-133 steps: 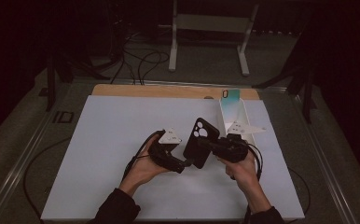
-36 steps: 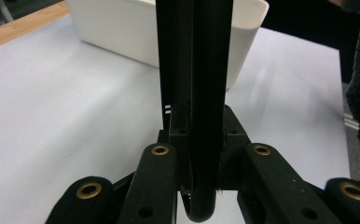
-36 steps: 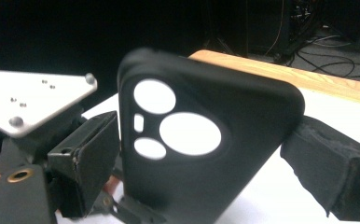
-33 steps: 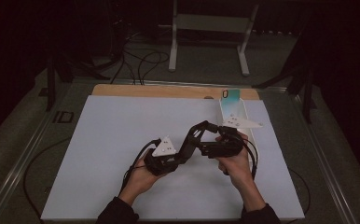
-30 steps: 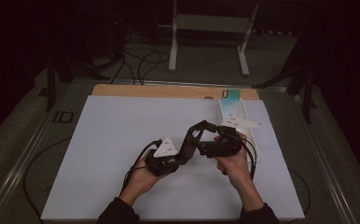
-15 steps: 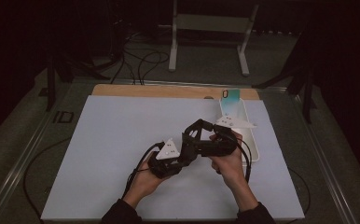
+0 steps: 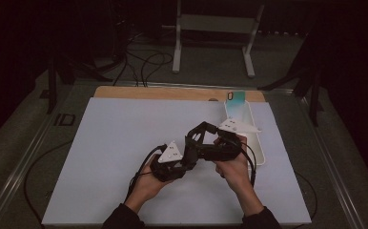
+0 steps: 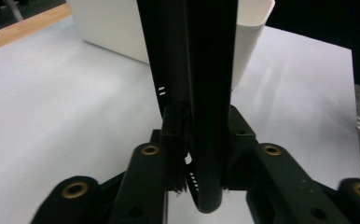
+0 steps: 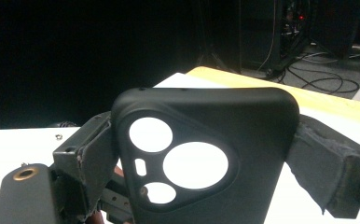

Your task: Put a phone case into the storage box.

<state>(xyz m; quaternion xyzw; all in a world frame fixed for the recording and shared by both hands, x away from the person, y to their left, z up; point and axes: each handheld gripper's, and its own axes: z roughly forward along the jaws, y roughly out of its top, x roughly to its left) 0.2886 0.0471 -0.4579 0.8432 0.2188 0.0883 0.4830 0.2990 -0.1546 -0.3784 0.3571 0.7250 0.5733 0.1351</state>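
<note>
A black phone case [image 7: 199,136] with round camera cut-outs hangs above the white mat between both grippers. My right gripper [image 7: 202,139] is shut on it: in the right gripper view the case [image 9: 201,154] fills the frame, and the grey pads [image 9: 92,151] press its two long edges. My left gripper [image 7: 190,153] meets it from the left. In the left gripper view the case [image 8: 206,93] stands edge-on between the jaws. Those jaws have just been opening, and a thin gap shows beside the left pad [image 8: 173,135].
A long white tray [image 7: 253,143] lies on the mat right of the hands, and its wall [image 8: 117,32] stands behind the case. A teal phone case [image 7: 236,98] leans at the tray's far end. A wooden strip [image 7: 172,93] borders the mat's far edge.
Over the last second the case has tipped lower and the two grippers have drawn closer together. About four seconds ago it stood more upright in the right gripper.
</note>
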